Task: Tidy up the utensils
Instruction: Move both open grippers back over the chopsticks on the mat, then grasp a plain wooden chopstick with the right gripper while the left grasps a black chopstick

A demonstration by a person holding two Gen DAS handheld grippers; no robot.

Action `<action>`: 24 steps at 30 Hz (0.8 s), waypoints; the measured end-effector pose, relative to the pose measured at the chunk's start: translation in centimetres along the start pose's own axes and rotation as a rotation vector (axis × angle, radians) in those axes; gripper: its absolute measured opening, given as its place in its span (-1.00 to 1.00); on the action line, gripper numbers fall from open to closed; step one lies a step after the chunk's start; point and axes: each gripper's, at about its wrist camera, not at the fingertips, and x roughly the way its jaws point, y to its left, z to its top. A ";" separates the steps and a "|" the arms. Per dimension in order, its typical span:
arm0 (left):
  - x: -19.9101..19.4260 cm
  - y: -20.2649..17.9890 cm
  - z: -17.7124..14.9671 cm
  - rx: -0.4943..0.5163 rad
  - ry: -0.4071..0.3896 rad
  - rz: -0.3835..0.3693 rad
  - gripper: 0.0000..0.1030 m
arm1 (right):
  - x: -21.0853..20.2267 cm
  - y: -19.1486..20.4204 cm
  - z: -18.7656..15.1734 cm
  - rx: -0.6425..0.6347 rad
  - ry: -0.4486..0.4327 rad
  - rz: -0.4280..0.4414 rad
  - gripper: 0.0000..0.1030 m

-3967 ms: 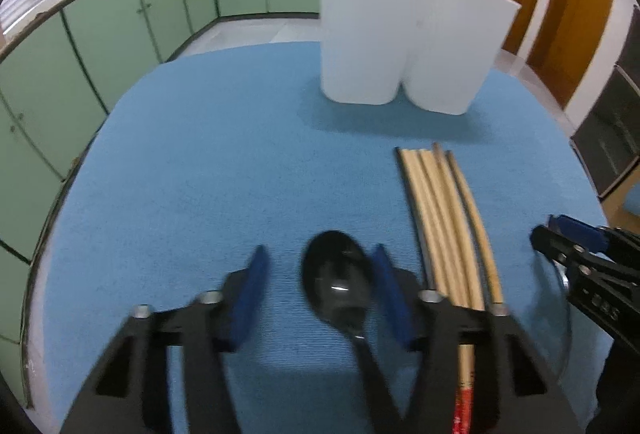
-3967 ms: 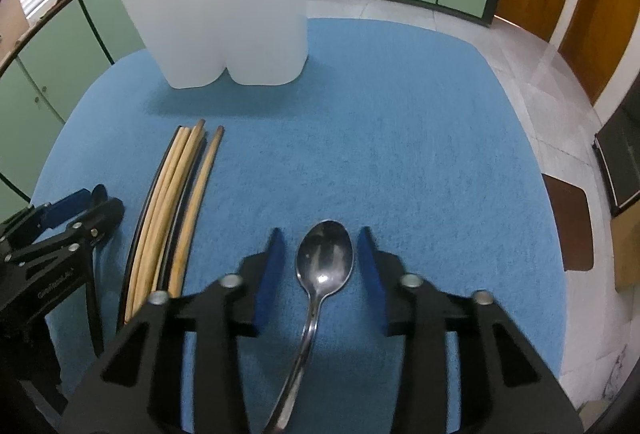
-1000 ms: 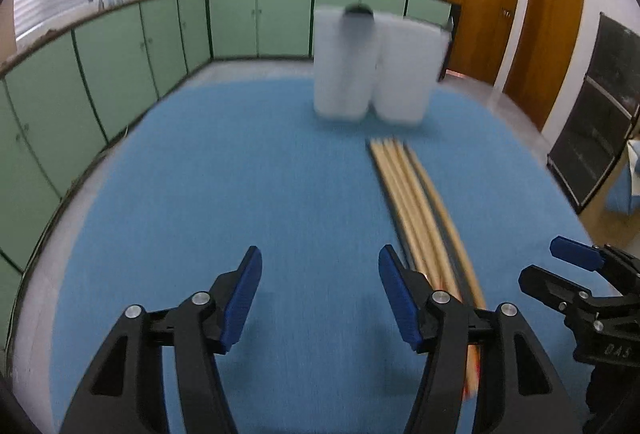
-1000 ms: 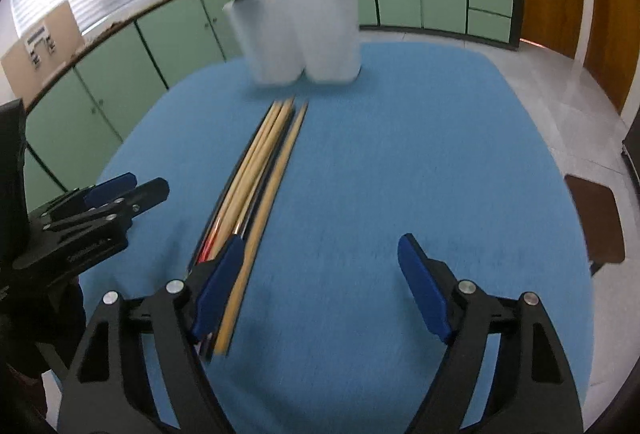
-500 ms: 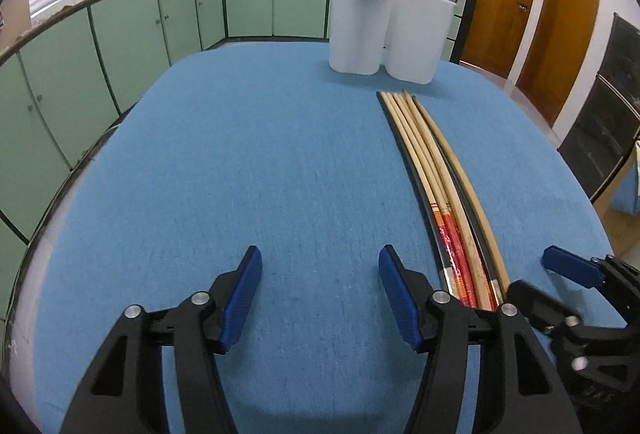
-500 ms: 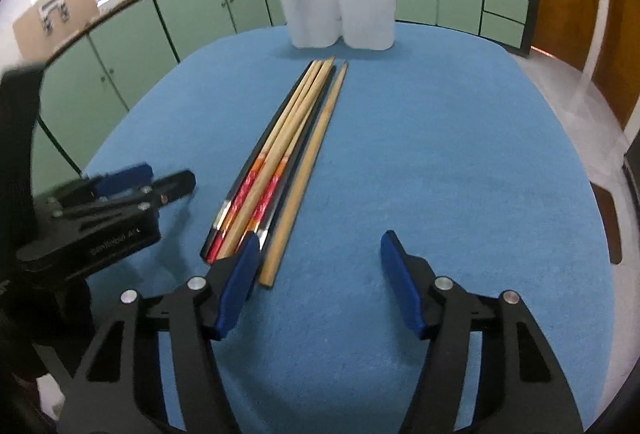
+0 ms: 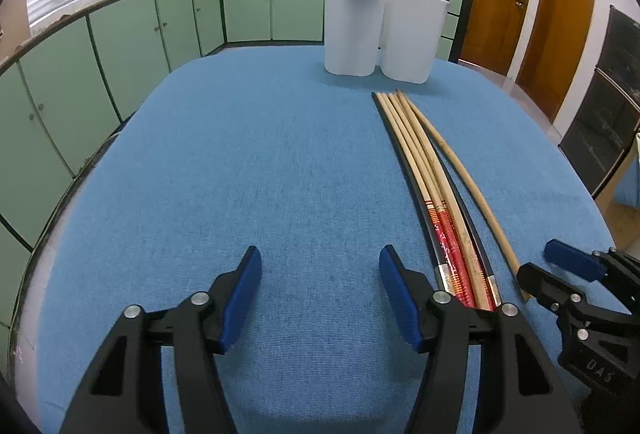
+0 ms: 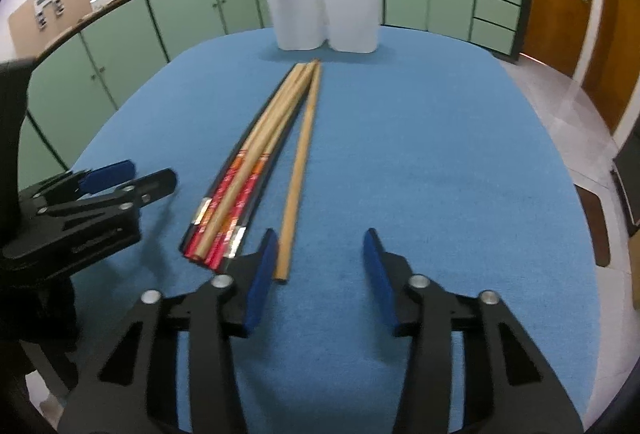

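Note:
Several long chopsticks [image 7: 432, 177], wooden, black and red-patterned, lie in a bundle on the blue tablecloth; they also show in the right wrist view [image 8: 256, 161]. One plain wooden chopstick [image 8: 298, 177] lies slightly apart, its near end by my right gripper's left finger. A white two-compartment holder [image 7: 376, 33] stands at the far end, with a black spoon tip and a metal spoon tip sticking out; it shows in the right wrist view too [image 8: 326, 9]. My left gripper [image 7: 320, 298] is open and empty, left of the bundle. My right gripper [image 8: 320, 274] is open and empty.
The blue tablecloth [image 7: 240, 161] covers a rounded table. Green cabinets [image 7: 120, 45] curve around the left and back. Wooden doors [image 7: 560, 5] stand at the right. Each gripper shows at the edge of the other's view, the right one [image 7: 568, 282] and the left one [image 8: 100, 189].
Four seconds ago each gripper held a spoon; both spoons now stand in the white holder. Both grippers have pulled back toward the near end of the chopsticks and are open.

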 end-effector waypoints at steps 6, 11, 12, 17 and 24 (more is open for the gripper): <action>-0.3 -0.2 -0.1 0.013 -0.009 -0.019 0.18 | 0.2 1.3 -0.1 -0.040 0.012 0.038 -0.85; -0.4 -0.9 -0.1 0.017 -0.018 -0.070 0.18 | 0.1 0.4 -0.1 -0.003 0.006 0.024 -0.88; -0.5 -1.1 -0.1 0.023 -0.023 -0.081 0.18 | 0.1 0.2 0.0 0.002 0.005 0.013 -0.89; -0.3 -2.3 -0.1 0.055 -0.016 -0.108 0.18 | -0.1 -1.3 -0.1 0.034 0.000 -0.014 -0.89; 0.3 -3.0 -0.2 0.085 0.017 -0.091 0.21 | -0.1 -1.6 -0.3 0.048 -0.002 -0.016 -0.88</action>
